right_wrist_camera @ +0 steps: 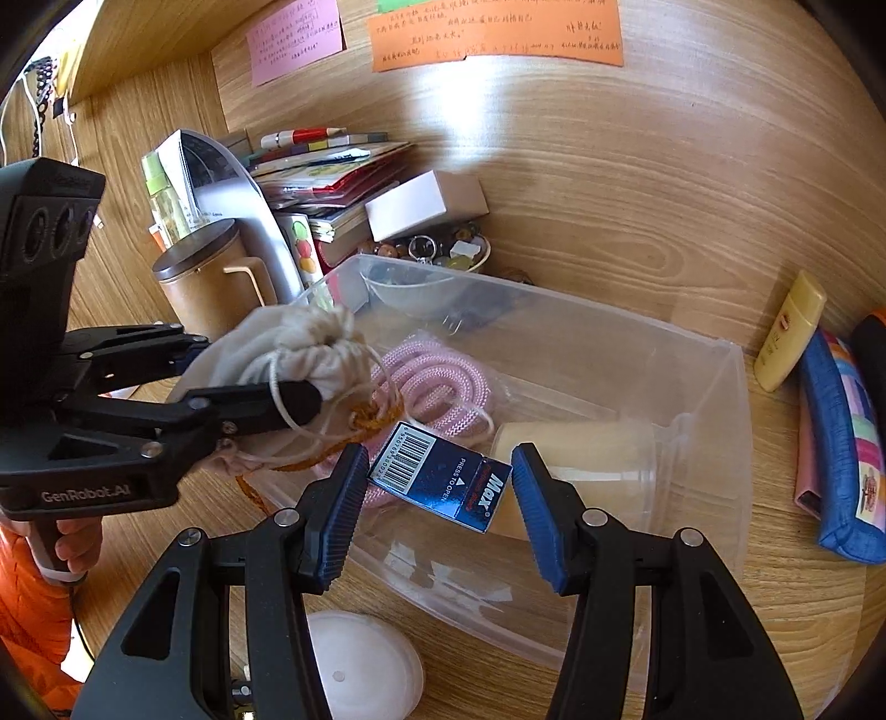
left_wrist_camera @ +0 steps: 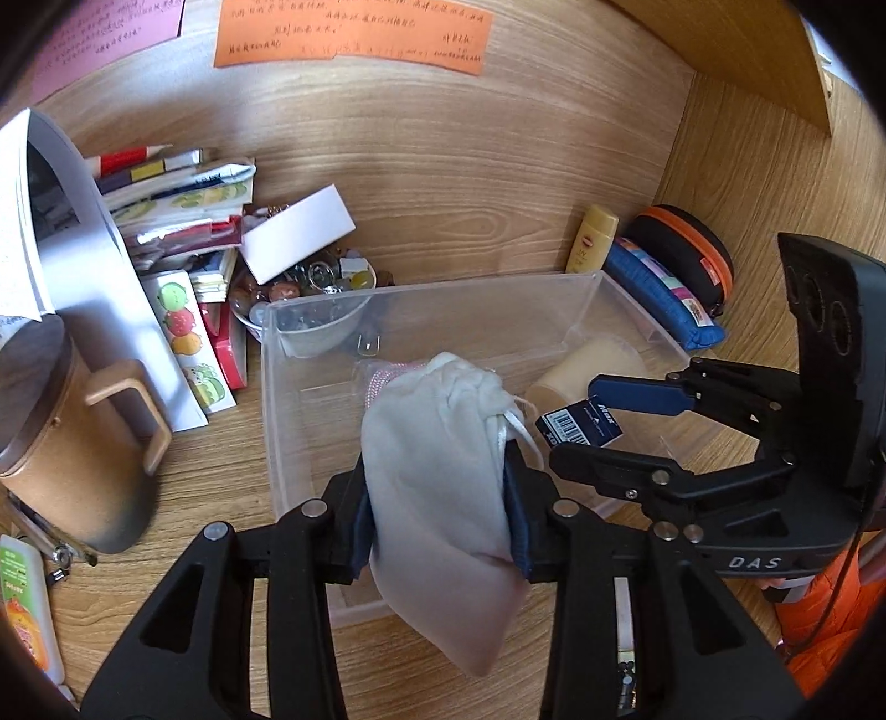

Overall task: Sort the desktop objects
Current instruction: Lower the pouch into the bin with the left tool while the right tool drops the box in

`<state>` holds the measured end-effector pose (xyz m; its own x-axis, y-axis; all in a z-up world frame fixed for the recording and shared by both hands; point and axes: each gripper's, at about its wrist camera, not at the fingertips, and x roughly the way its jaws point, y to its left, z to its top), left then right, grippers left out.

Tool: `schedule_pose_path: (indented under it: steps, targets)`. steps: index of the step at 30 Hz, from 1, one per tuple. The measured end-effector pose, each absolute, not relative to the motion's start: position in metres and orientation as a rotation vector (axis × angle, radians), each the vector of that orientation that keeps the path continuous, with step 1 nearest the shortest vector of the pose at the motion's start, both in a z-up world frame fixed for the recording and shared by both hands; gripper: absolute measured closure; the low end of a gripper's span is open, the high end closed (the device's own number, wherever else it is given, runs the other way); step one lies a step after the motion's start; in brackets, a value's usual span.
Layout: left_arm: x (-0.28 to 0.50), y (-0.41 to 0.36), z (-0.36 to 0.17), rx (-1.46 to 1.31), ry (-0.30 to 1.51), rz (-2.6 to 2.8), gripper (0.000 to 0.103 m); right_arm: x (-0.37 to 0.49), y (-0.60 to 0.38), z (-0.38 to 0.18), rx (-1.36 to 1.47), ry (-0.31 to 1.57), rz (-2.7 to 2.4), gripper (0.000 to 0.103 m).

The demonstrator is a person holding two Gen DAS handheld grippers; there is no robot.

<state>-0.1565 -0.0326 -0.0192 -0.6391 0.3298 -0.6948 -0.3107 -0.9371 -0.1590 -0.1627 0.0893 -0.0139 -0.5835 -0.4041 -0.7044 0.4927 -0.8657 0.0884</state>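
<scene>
Left gripper (left_wrist_camera: 437,487): pads clamped on a white drawstring pouch (left_wrist_camera: 443,471), one pad on each flank. The pouch hangs over the near end of the clear plastic bin (left_wrist_camera: 288,399), with its bottom drooping below the jaws and its gathered neck pointing away from me.

Right gripper (right_wrist_camera: 440,487): holding a small blue "Max" box (right_wrist_camera: 440,484) across its length, barcode end at the left pad. The right pad touches the box's far corner. The contact at the left pad is hard to read, but the box sits tilted in mid-air over the bin, so I log it as gripped.

Hidden or unclear: the pouch covers most of the bin floor in the left wrist view. The handwriting on the orange note (left_wrist_camera: 349,33) on the back wall is illegible. I cannot make out the small items in the bowl (right_wrist_camera: 432,255) behind the bin.

Only the right wrist view shows the pink coiled rope (right_wrist_camera: 437,382) on the bin floor, the pouch's cords dangling over it, a white round lid (right_wrist_camera: 365,664) on the desk in front of the bin, and a hand (right_wrist_camera: 77,545) on the left gripper's handle. Both views show a pale yellow cup (right_wrist_camera: 581,459) lying on its side in the bin.
</scene>
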Motion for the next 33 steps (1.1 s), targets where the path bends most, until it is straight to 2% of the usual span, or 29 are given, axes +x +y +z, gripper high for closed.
schedule_pose_path:
  steps: [3, 11, 15, 17, 21, 28, 33]
  targets:
    - [-0.158, -0.033, -0.021, -1.092, -0.036, 2.564, 0.064, -0.163, 0.089, -0.014, 1.031, 0.153, -2.408, 0.053]
    - [-0.165, -0.037, -0.027, -1.112, -0.061, 2.564, 0.05, -0.162, 0.086, -0.014, 1.023, 0.167, -2.42, 0.052]
    - [-0.166, -0.038, -0.026, -1.118, -0.066, 2.564, 0.049, -0.161, 0.085, -0.014, 1.023, 0.17, -2.417, 0.052]
    - [-0.167, -0.038, -0.026, -1.121, -0.062, 2.572, 0.044, -0.161, 0.085, -0.014, 1.025, 0.166, -2.412, 0.049]
    - [-0.164, -0.039, -0.021, -1.106, -0.062, 2.587, 0.042, -0.161, 0.086, -0.015, 1.031, 0.153, -2.404, 0.049]
    - [-0.154, -0.044, -0.01, -1.068, -0.072, 2.63, 0.03, -0.159, 0.087, -0.014, 1.028, 0.152, -2.402, 0.048]
    - [-0.144, -0.049, -0.002, -1.039, -0.071, 2.665, 0.023, -0.149, 0.088, -0.004, 0.976, 0.175, -2.441, 0.035]
